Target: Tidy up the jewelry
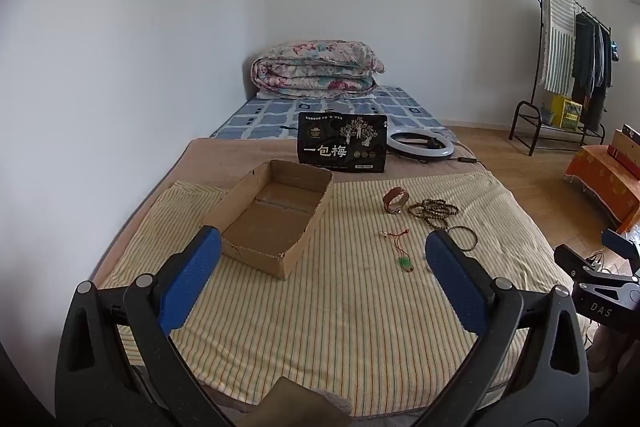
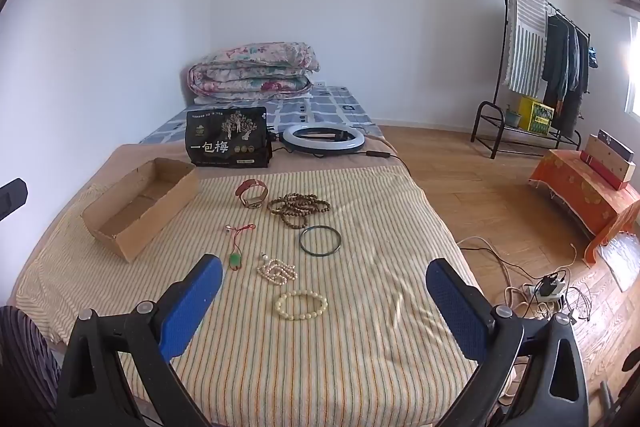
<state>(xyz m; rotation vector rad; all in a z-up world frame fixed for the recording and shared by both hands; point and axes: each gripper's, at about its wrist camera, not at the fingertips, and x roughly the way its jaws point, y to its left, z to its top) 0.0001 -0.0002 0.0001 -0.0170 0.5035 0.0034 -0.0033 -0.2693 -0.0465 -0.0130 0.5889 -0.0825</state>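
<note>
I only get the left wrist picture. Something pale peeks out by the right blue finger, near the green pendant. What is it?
Observer: A heap of small pale beads, lying on the striped cloth.
Operator: Anything else I'm missing nearer the camera?
Observer: Yes, a cream bead bracelet lies in front of that heap, apart from it.
Operator: I see only part of a thin ring past the finger. Is it whole?
Observer: It is a complete dark bangle, lying flat beside the brown beads.
Operator: And the right gripper?
Observer: The right gripper is open and holds nothing; the bracelet shows between its fingers, untouched.
</note>
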